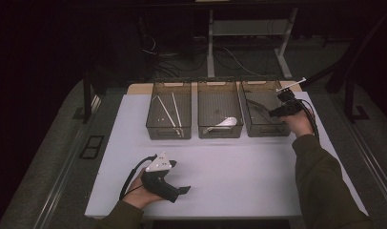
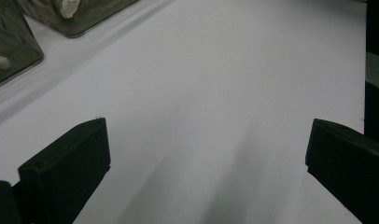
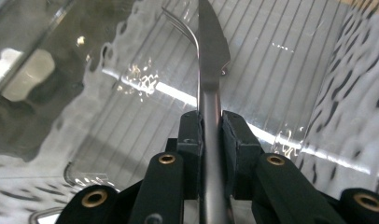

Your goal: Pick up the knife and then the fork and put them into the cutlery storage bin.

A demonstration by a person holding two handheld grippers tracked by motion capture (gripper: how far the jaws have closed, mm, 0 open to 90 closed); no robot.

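Now your white tabletop sits in a dark room, three clear bins along its far edge. Your left gripper rests low with jaws spread wide and empty; your right gripper pinches a metal fork over the rightmost bin.

I see a white table. My left gripper is black with a pale grey plate on top. My right gripper is black with gold rings. It holds a shiny silver fork. The three bins are clear smoky grey. My sleeve is dark olive.
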